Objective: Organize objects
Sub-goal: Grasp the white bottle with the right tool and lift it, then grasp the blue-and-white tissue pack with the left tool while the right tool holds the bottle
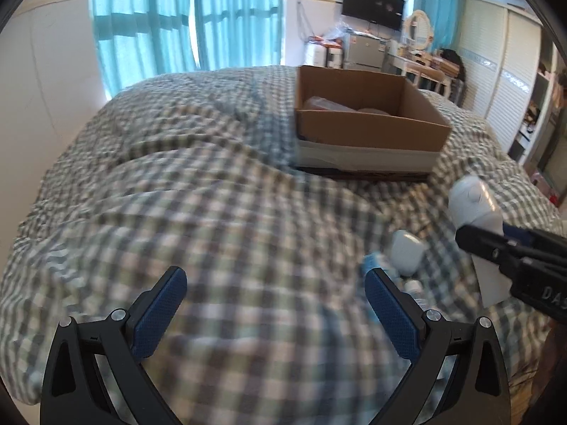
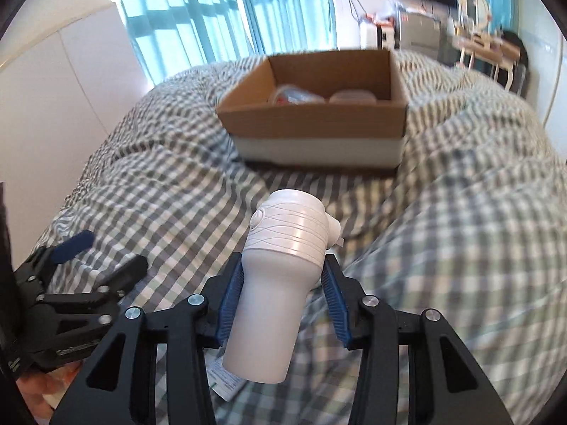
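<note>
My right gripper (image 2: 283, 269) is shut on a white pump bottle (image 2: 280, 265) and holds it above the checked bedspread, short of the cardboard box (image 2: 315, 120). The bottle also shows in the left wrist view (image 1: 475, 205), gripped at the right edge. My left gripper (image 1: 276, 283) is open and empty above the bedspread; it also shows at the left of the right wrist view (image 2: 102, 255). The box (image 1: 368, 131) holds a clear packet (image 2: 294, 96) and a pale round container (image 2: 351, 97). A small white case (image 1: 407, 253) and a blue-capped item (image 1: 374, 260) lie by my left gripper's right finger.
The checked bedspread (image 1: 212, 194) is rumpled, with a high fold at the right (image 2: 478, 184). A paper leaflet (image 2: 226, 382) lies under the right gripper. Turquoise curtains (image 1: 184, 21), a wall television (image 1: 372, 3) and a dressing table (image 1: 418, 56) stand beyond the bed.
</note>
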Motion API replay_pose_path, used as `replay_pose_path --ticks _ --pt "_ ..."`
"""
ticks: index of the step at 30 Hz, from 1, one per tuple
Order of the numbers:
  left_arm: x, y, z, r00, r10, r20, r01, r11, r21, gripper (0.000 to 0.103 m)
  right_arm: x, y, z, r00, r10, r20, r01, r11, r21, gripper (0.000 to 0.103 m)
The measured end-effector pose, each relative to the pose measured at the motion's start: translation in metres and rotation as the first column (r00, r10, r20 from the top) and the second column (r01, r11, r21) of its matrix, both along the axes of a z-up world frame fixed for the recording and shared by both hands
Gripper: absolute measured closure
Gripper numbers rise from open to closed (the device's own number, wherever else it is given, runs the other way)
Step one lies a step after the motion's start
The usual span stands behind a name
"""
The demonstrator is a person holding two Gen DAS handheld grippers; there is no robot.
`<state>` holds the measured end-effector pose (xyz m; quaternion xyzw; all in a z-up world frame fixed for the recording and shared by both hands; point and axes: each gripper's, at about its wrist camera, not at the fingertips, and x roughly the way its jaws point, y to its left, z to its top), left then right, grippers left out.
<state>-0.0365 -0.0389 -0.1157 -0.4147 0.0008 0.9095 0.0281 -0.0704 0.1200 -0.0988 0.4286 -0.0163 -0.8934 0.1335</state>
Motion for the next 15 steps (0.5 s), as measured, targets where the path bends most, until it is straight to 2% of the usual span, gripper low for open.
replay_pose_path --ticks 6,10,11,13,15 --pt "-0.017 0.047 -0.015 0.994 -0.090 0.057 0.093 0.995 -0.049 0.000 0.004 0.024 0.013 0.999 -0.015 -0.050 0.015 1.000 -0.007 0.059" --pt "-0.027 0.070 -0.029 0.983 -0.144 0.113 0.149 0.988 -0.038 0.000 0.004 0.034 0.012 0.998 -0.025 -0.058 0.023 0.999 -0.026 0.059" --pt "-0.029 0.074 -0.032 0.980 -0.156 0.125 0.161 0.986 -0.032 0.003 0.005 0.037 0.013 0.998 -0.026 -0.060 0.024 0.999 -0.034 0.059" --pt "-0.031 0.079 -0.039 0.972 -0.183 0.148 0.188 0.982 -0.018 0.015 0.004 0.041 0.013 0.998 -0.028 -0.063 0.025 0.999 -0.043 0.059" --pt "-0.033 0.082 -0.045 0.959 -0.218 0.182 0.220 0.975 0.009 0.049 0.005 0.043 0.012 0.998 -0.030 -0.062 0.027 0.999 -0.047 0.059"
